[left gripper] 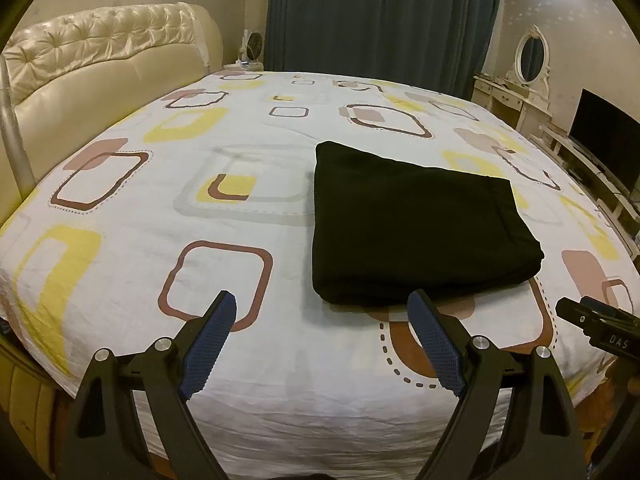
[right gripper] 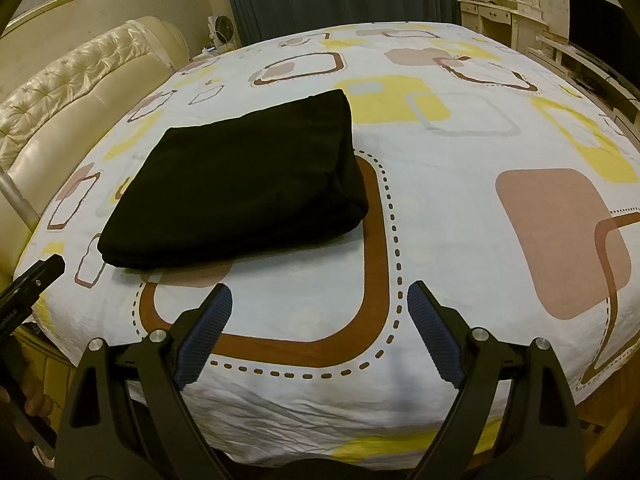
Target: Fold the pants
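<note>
The black pants (left gripper: 416,228) lie folded into a flat rectangular stack on the patterned bed sheet (left gripper: 160,208). In the right wrist view the same pants (right gripper: 244,188) lie up and to the left. My left gripper (left gripper: 322,304) hovers open just in front of the stack's near edge, nothing between its blue pads. My right gripper (right gripper: 320,296) is open too, over bare sheet to the right of the stack, empty. Each gripper's black tip shows at the edge of the other's view: the right gripper (left gripper: 600,328) and the left gripper (right gripper: 32,280).
A cream tufted headboard (left gripper: 100,60) runs along the left side of the bed. Dark curtains (left gripper: 380,20) hang behind. A white dressing table with an oval mirror (left gripper: 528,64) and a dark TV screen (left gripper: 604,140) stand at the right. The bed's near edge drops off below the grippers.
</note>
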Available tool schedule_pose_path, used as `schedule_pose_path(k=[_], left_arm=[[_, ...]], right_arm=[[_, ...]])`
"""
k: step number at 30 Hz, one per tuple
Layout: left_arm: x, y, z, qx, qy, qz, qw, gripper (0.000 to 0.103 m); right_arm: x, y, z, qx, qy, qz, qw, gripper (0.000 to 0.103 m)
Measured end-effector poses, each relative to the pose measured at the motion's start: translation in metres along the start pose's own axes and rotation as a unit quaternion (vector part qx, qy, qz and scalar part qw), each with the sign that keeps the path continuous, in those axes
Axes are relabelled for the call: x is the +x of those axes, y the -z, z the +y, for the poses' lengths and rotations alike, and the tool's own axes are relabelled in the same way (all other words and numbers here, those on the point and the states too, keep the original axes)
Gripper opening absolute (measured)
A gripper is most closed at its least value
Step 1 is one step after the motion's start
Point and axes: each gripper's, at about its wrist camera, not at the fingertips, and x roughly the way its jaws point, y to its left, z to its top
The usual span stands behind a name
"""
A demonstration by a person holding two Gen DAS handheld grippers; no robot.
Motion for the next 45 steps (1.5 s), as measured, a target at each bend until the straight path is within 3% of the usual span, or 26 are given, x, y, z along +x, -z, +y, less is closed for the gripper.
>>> schedule_pose_path(k=[12, 45], left_arm=[[-0.0005, 0.0006, -0.0009, 0.002, -0.002, -0.002, 1.0, 0.087], [-0.001, 0.0, -0.0087, 0.027, -0.007, -0.003, 0.9996, 0.087]], right_arm=[[0.0008, 0.0002, -0.0028, 0.008, 0.009, -0.006, 1.0, 0.094], [0.0074, 0.0074, 0.0056, -0.006, 0.007, 0.005, 1.0, 0.094]])
